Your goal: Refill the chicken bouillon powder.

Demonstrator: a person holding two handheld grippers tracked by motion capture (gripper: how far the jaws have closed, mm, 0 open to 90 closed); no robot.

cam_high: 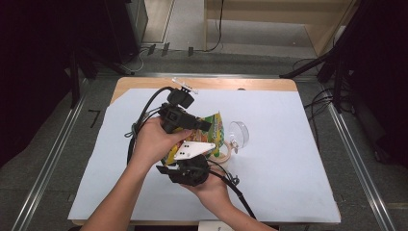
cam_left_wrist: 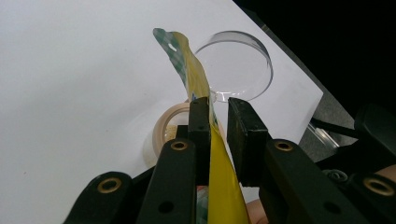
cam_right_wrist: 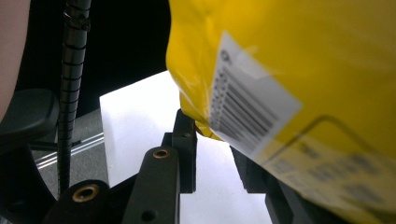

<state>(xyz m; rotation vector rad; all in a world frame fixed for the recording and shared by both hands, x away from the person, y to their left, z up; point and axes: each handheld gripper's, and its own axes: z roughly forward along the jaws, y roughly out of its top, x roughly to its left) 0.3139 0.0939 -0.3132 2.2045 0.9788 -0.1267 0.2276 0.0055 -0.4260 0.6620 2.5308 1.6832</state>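
A yellow snack bag (cam_high: 219,129) is held up above the white sheet between the two grippers. In the left gripper view the bag (cam_left_wrist: 187,65) stands edge-on between the jaws of my left gripper (cam_left_wrist: 218,105), lying against the left jaw with a narrow gap at the right jaw's tip. From above, the left gripper (cam_high: 204,126) meets the bag from the left. My right gripper (cam_high: 199,159) is just below it. In the right gripper view the bag's barcode side (cam_right_wrist: 289,56) covers the right jaw of that gripper (cam_right_wrist: 212,135), and a corner dips between the tips.
A clear round plastic cup (cam_high: 239,133) (cam_left_wrist: 236,65) lies on its side to the right of the bag. A roll of tape (cam_high: 226,153) (cam_left_wrist: 163,128) lies flat beside it. The white sheet (cam_high: 288,168) covers most of the wooden table. Cables trail from both grippers.
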